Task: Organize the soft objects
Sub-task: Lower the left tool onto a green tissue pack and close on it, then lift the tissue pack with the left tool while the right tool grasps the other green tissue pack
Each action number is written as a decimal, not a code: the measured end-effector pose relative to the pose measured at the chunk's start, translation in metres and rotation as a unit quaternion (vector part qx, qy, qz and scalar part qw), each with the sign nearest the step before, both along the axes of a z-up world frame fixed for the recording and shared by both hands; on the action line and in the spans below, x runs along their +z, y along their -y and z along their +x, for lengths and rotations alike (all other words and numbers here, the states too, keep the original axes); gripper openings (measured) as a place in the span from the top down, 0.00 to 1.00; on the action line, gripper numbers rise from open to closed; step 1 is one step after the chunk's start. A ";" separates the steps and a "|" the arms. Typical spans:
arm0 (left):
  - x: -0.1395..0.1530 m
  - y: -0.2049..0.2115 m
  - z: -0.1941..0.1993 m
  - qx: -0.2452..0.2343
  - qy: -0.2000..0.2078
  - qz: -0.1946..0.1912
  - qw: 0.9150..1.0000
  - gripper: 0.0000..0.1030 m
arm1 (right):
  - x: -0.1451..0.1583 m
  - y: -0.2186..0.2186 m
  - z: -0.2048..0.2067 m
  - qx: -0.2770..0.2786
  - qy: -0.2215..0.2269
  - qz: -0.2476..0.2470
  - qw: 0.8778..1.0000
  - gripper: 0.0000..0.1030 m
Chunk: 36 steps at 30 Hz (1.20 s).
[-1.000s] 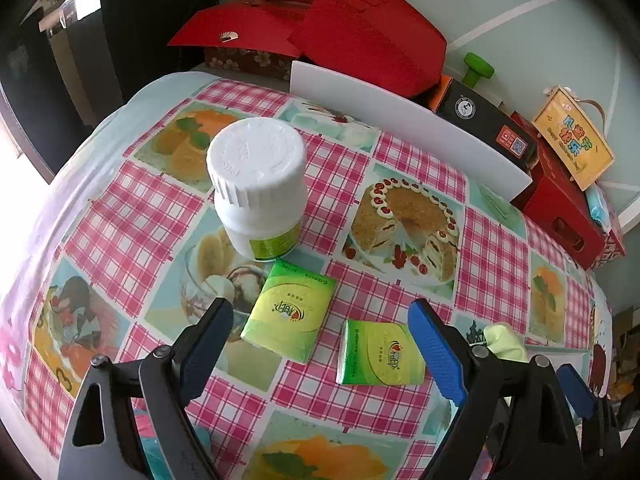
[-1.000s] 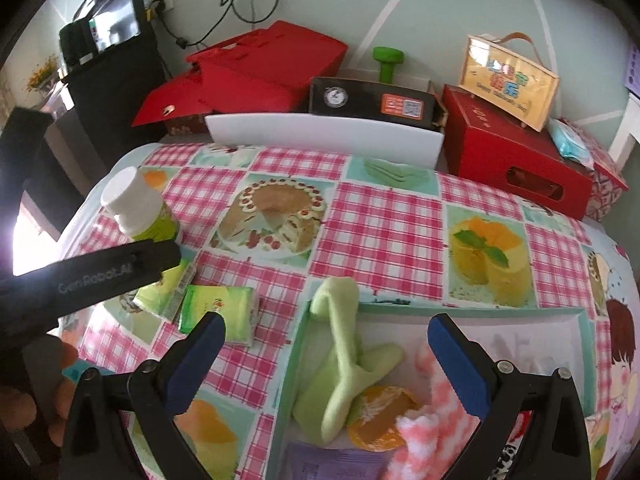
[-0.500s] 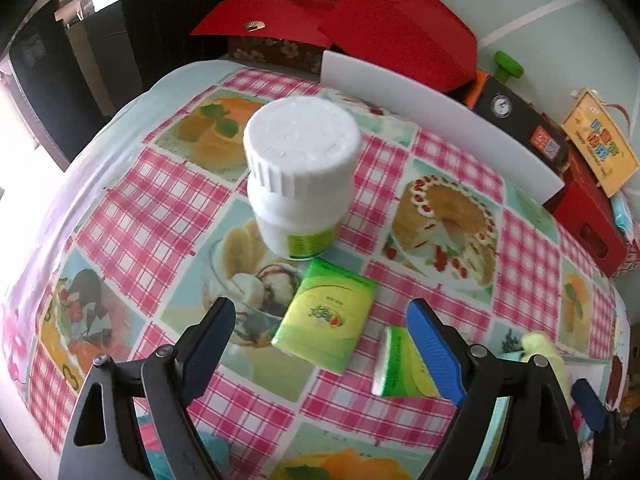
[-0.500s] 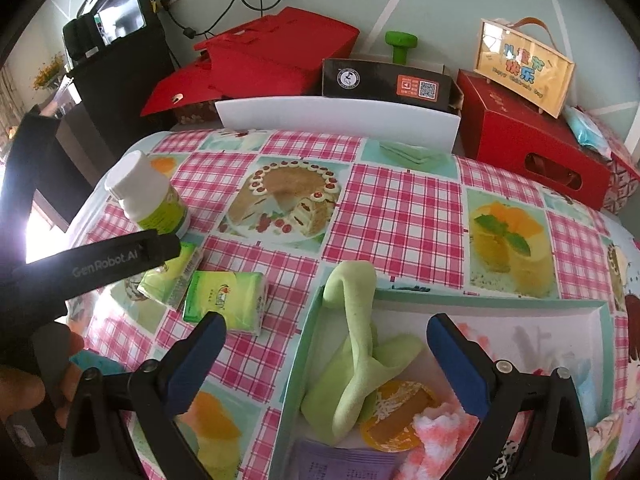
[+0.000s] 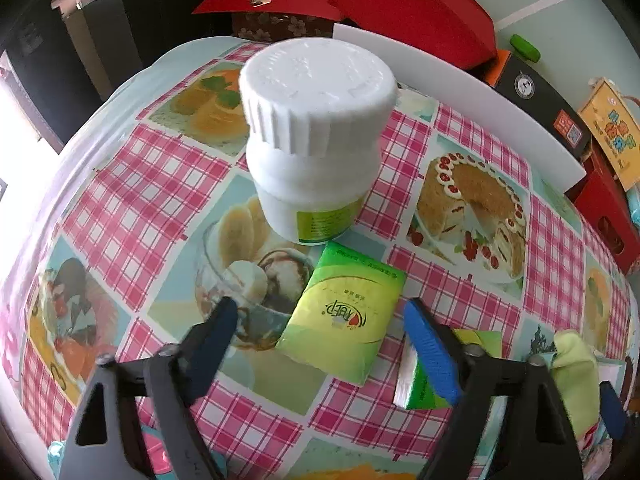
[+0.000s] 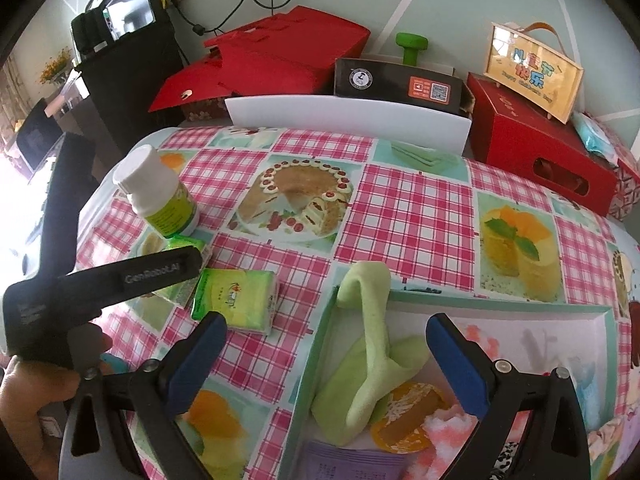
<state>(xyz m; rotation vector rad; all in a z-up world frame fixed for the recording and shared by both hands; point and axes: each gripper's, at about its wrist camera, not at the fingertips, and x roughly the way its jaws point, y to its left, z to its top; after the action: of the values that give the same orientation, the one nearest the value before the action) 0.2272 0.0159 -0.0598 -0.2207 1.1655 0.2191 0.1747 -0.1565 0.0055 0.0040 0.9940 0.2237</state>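
Note:
A green tissue pack [image 5: 344, 316] lies flat on the checked tablecloth just in front of a white bottle [image 5: 316, 136]. My left gripper [image 5: 318, 316] hangs low over it, jaws closing on either side of the pack, pads not touching it. A second green tissue pack [image 6: 236, 300] lies to its right, partly hidden behind the left gripper's right finger [image 5: 428, 352]. My right gripper [image 6: 326, 324] stands open over the left rim of a tray [image 6: 500, 304]. The tray holds a green cloth [image 6: 372, 352], an orange item [image 6: 408, 412] and a pink fluffy piece [image 6: 444, 428].
A white board [image 6: 344, 120] stands along the table's far edge, with red boxes [image 6: 280, 56], a black box [image 6: 396, 84] and a yellow gift bag [image 6: 532, 72] behind it. The table drops away at the left. A hand [image 6: 24, 400] holds the left gripper.
My left gripper has sunk and shifted left toward the bottle, so the first tissue pack now lies between its jaws, which have narrowed. The right gripper has barely moved.

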 end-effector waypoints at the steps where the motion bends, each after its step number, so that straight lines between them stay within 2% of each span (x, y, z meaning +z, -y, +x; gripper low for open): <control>1: -0.002 0.001 0.001 -0.004 -0.001 -0.004 1.000 0.29 | 0.000 0.000 0.000 0.001 0.001 0.000 1.000 0.02; 3: -0.006 0.002 0.003 -0.009 -0.006 -0.013 1.000 0.35 | 0.000 -0.001 0.000 0.001 0.000 0.001 1.000 0.03; 5: -0.007 0.005 0.004 -0.017 -0.003 -0.011 1.000 0.45 | -0.001 -0.001 0.000 0.001 0.000 -0.001 1.000 0.03; 10: -0.009 0.008 0.002 -0.017 -0.001 -0.011 1.000 0.46 | -0.002 -0.005 0.001 0.003 -0.001 -0.005 1.000 0.03; 16: -0.002 0.000 -0.005 -0.008 0.004 -0.030 1.000 0.49 | 0.003 -0.019 -0.002 0.021 0.019 -0.006 1.000 0.03; 21: 0.012 -0.004 -0.006 0.000 0.024 -0.041 0.999 0.50 | 0.003 -0.035 -0.004 0.042 0.031 -0.005 0.999 0.10; 24: 0.015 -0.011 -0.008 0.011 0.027 -0.056 0.998 0.50 | -0.002 -0.044 -0.004 0.054 0.029 -0.006 0.998 0.13; 31: 0.039 -0.032 -0.023 0.026 0.053 -0.061 0.996 0.50 | -0.014 -0.065 -0.004 0.079 0.017 -0.017 0.997 0.16; 36: 0.048 -0.042 -0.024 0.032 0.063 -0.071 0.995 0.50 | -0.027 -0.075 0.002 0.074 -0.004 -0.031 0.997 0.18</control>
<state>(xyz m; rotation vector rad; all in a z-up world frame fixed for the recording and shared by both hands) 0.2034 0.0578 -0.0115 -0.3921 1.0492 0.1768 0.1764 -0.0815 -0.0219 -0.1256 1.0091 0.3291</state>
